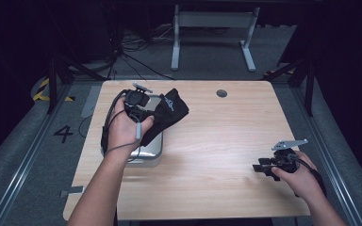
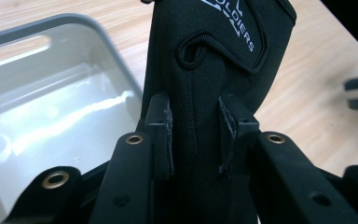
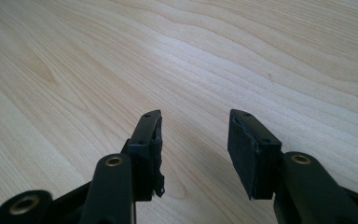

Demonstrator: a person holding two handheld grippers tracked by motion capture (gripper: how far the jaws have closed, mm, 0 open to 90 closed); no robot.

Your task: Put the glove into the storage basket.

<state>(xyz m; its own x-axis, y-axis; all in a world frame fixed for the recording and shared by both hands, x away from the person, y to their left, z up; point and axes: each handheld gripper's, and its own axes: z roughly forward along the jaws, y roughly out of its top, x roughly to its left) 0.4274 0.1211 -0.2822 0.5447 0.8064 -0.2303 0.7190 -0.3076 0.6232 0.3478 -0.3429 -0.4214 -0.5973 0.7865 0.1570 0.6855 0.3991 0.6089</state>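
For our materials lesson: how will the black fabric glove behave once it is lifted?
The black glove will probably flop: it bunches between the left gripper. It is likely light, hanging above the metal tray. Its knit fabric probably won't slip.

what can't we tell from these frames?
- Black glove: its print is cut off by the top edge of the left claw view, so the full wording is unreadable.
- Grey tray: in the high view, the hand and glove cover most of it.
- Right claw: too small in the high view; its own view shows it open.

High view overhead facing forward, gripper views close, sharing table (image 1: 207, 141)
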